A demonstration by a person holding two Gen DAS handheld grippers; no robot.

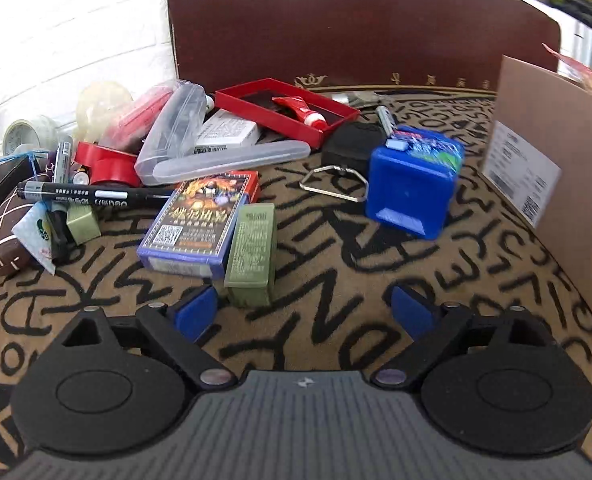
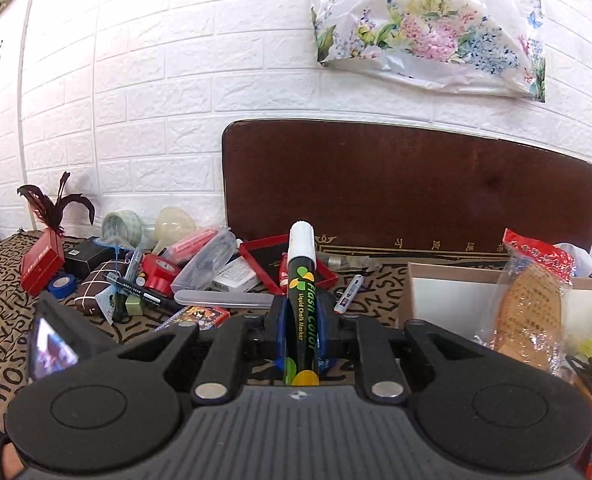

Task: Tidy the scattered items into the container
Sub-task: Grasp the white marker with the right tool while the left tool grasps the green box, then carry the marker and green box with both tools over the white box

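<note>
White brick wall stands behind the patterned cloth [image 1: 316, 240]. Left of the cardboard box [image 2: 448, 296], the right gripper [image 2: 300, 334] clamps a chalk marker [image 2: 302, 300] upright, probably for dropping in. The left gripper [image 1: 304, 308] hangs apart near a green box [image 1: 251, 256], left of that box.

The black chalk marker with white cap [image 2: 302, 312] reads "Flash Color" and "Liquid Chalk Marker" along its barrel. The slim black pen [image 1: 91, 194] carries the brand "deli", seen inverted. The white shipping label [image 1: 522, 168] on the brown cardboard box [image 1: 568, 128] bears barcodes; its text is illegible.
</note>
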